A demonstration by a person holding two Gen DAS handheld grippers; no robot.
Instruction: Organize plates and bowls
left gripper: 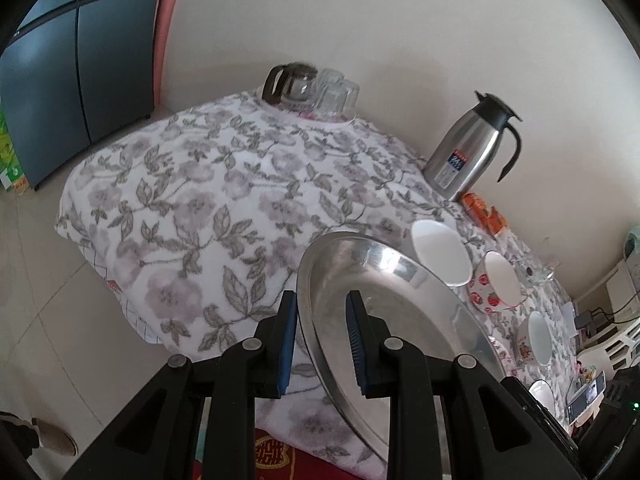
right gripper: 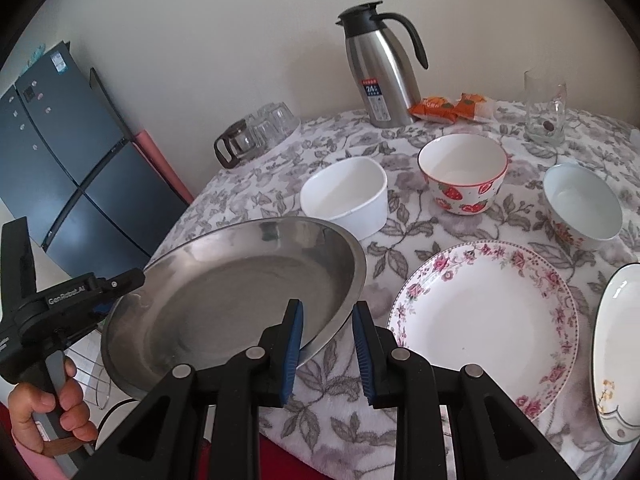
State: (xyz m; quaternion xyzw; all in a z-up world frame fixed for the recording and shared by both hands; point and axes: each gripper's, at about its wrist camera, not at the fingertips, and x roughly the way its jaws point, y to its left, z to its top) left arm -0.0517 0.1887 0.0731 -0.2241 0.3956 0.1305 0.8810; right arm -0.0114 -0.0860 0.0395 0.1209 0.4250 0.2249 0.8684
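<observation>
While we held round stainless steel plate (right gripper: 224, 292) tilted above floral-cloth table (left gripper: 200, 200), left gripper (left gripper: 320, 344) and right gripper (right gripper: 329, 354) each pinched opposite rims, jaws narrow. We judged thin-rim slip likely; dropped plate could strike white bowl (right gripper: 346, 196) or pink-flowered plate (right gripper: 484, 324).

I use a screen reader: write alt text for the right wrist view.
Both grippers hold a steel plate by opposite rims above a floral-clothed table. Beyond it stand three bowls, a floral plate and a steel thermos jug.
</observation>
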